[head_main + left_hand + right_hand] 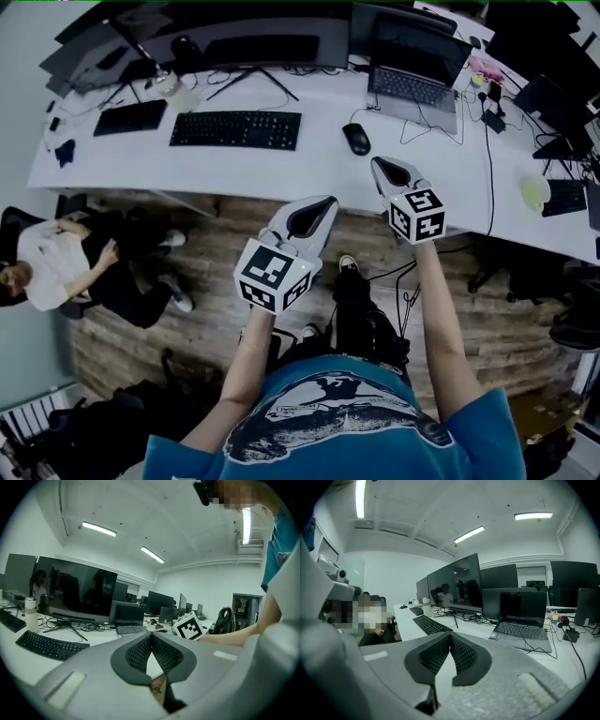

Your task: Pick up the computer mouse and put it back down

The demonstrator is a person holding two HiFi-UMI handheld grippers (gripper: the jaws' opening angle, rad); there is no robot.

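Observation:
The black computer mouse (356,139) lies on the white desk (319,159), between the keyboard and the laptop. My right gripper (378,165) hovers over the desk's near edge, just right of and nearer than the mouse, shut and holding nothing. My left gripper (326,202) hangs over the floor short of the desk edge, also shut and empty. In the left gripper view the pads meet at the tips (151,636). The right gripper view shows the same at its own tips (450,636). Neither gripper view shows the mouse.
A black keyboard (236,129) lies left of the mouse, an open laptop (414,82) right of it with cables. Monitors (253,42) line the back. A bottle (31,615) stands by the monitor stand. A person (66,262) sits at the left.

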